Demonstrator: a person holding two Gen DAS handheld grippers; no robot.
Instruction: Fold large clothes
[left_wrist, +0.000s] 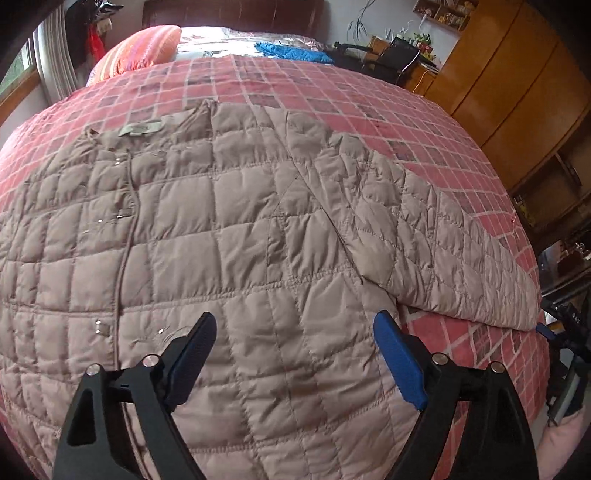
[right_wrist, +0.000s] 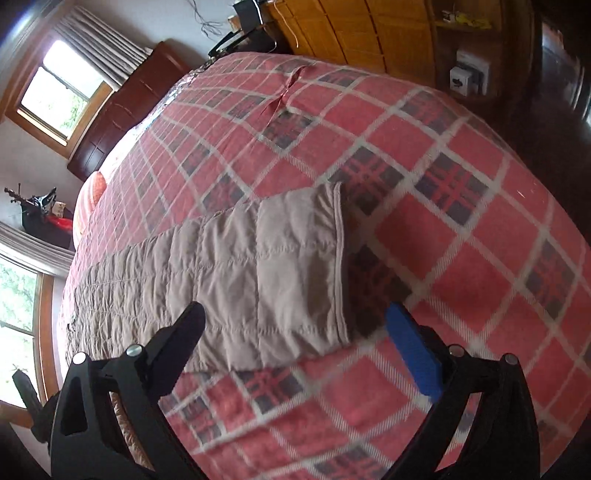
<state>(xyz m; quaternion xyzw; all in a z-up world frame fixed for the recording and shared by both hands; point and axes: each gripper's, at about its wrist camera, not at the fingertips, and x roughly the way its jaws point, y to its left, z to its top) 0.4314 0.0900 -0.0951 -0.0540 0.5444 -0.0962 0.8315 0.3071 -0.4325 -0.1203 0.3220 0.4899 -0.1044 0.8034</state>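
Quilted taupe nylon is filling most of what I am seeing: the jacket (left_wrist: 229, 229) is lying flat, front up and snapped shut, on the red plaid blanket (left_wrist: 295, 85) of the bed, collar and label pointing toward the headboard end and hem toward me at the foot edge. Its sleeve (right_wrist: 229, 280) is stretching out along the blanket toward the bed's right edge, so its long axis is running crosswise to the body, and the cuff (right_wrist: 338, 266) is ending as a straight piped edge on bare plaid. I am holding my left gripper (left_wrist: 295, 350) above the lower body of the jacket with its fingers spread wide and nothing between them; the side seam is sitting just beyond my right-hand fingertip. My right gripper (right_wrist: 295, 332) is hovering over the cuff end, fingers likewise spread and empty, one tip above the sleeve fabric and the other above the blanket just past the cuff. I am judging that the sleeve fold comes first, and my right hand is clearly the nearer one: the cuff is lying straight ahead of its fingers, ready to be pinched and carried across toward the snaps.
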